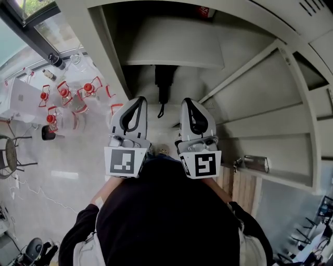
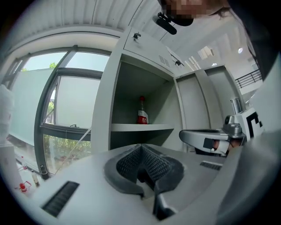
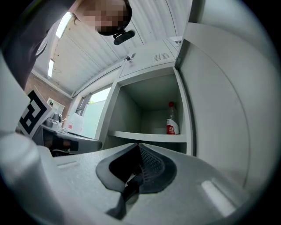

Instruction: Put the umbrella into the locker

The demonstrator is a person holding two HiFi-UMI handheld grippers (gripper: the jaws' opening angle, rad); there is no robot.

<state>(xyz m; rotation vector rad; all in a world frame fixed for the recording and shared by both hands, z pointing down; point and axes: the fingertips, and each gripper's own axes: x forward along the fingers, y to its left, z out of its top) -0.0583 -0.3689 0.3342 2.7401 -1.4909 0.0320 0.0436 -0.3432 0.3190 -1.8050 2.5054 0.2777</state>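
Here the left gripper [image 1: 138, 102] and the right gripper [image 1: 188, 102] sit side by side, each with its jaws pressed together on nothing, aimed into the open locker [image 1: 104, 52]. Beyond their tips a black folded umbrella [image 1: 163, 83] rests in the lower compartment, beneath the shelf [image 1: 171, 52] carrying a red-labelled bottle [image 3: 171, 121]. What seems left is closing up: draw both grippers straight back clear of the frame, then push the door [image 3: 228, 101] from its outer edge.

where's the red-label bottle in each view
head view: bottle is probably the red-labelled bit at the top edge, right of centre
left gripper view: bottle at centre, upright on the locker shelf
right gripper view: bottle right of centre, same shelf
shared landmark: that shelf
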